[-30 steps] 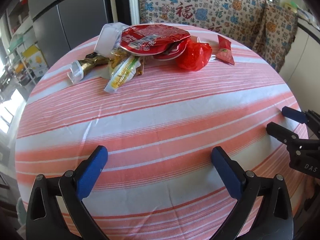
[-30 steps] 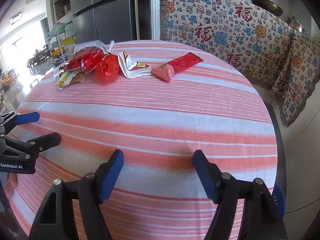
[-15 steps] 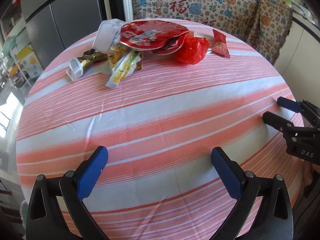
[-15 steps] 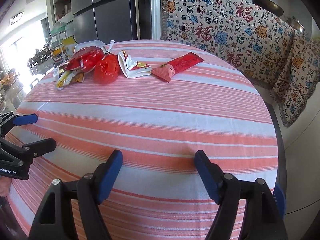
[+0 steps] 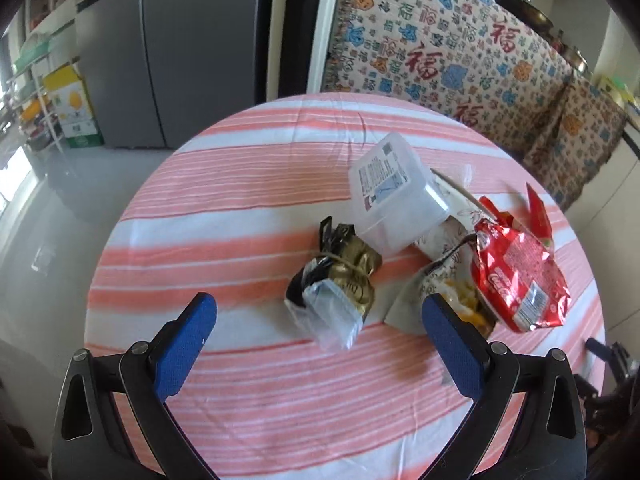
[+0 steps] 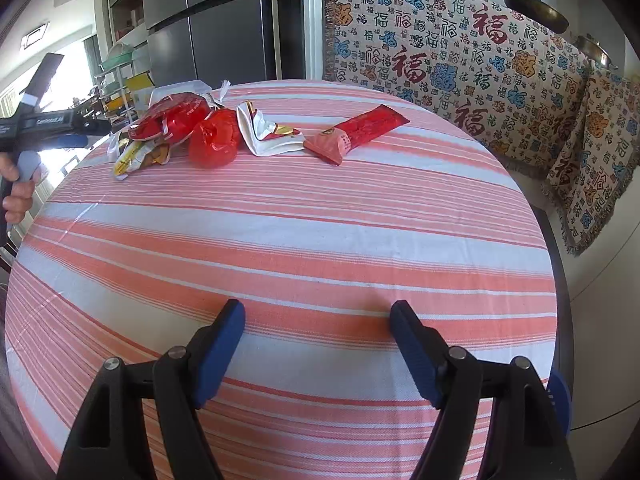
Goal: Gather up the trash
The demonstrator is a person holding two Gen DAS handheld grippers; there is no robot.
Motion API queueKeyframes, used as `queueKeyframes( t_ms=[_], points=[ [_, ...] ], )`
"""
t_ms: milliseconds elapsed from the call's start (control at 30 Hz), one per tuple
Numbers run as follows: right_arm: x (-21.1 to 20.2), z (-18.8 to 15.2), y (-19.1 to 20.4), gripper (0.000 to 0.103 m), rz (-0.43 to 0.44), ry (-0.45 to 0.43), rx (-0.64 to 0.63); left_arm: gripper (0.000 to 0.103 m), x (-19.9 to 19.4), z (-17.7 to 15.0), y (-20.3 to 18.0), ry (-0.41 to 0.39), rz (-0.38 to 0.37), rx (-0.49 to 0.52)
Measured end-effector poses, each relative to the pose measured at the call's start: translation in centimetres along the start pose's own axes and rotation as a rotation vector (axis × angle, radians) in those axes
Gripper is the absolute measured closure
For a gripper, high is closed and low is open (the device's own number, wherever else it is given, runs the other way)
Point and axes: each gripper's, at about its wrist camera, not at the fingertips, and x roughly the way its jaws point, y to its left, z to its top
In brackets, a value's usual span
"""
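L cam near trash pile (image 5: pixel 400 248); R cam farther; both see it.

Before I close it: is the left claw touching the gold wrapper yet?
Apart. The left wrist view shows striped cloth between the open left claw and the gold wrapper.

left hand-held gripper (image 5: pixel 316 312) advanced, over gold wrapper (image 5: pixel 340 276)
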Motion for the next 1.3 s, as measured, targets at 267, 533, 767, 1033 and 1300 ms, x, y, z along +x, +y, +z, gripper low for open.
queueKeyframes(
  t_ms=[267,533,767,1033,1300],
  points=[
    [0.0,-0.1,0.0,0.025,0.007,-0.005,-0.002,0.031,3.6,0.9,-3.8,0.065,0.024,0.224],
    [0.0,-0.1,0.0,0.025,0.006,-0.004,-0.002,0.057,0.1,-1.1,-1.5,0.029,-0.001,0.002],
    [-0.1,-0.2,0.0,0.025,0.007,-0.004,-0.003,0.057,-6.6,-7.9,-4.6,0.019,0.025,-0.061],
    [-0.1,-0.2,0.0,0.025,0.012,-0.007,-0.002,0.051,-6.9,-12.6,-10.3,0.006,0.026,-0.009],
    [0.0,1.6,-2.2,0.027,0.059,0.003,0.091,0.011,-4.8,-14.3,-11.3,-0.008,0.116,0.062]
  ],
)
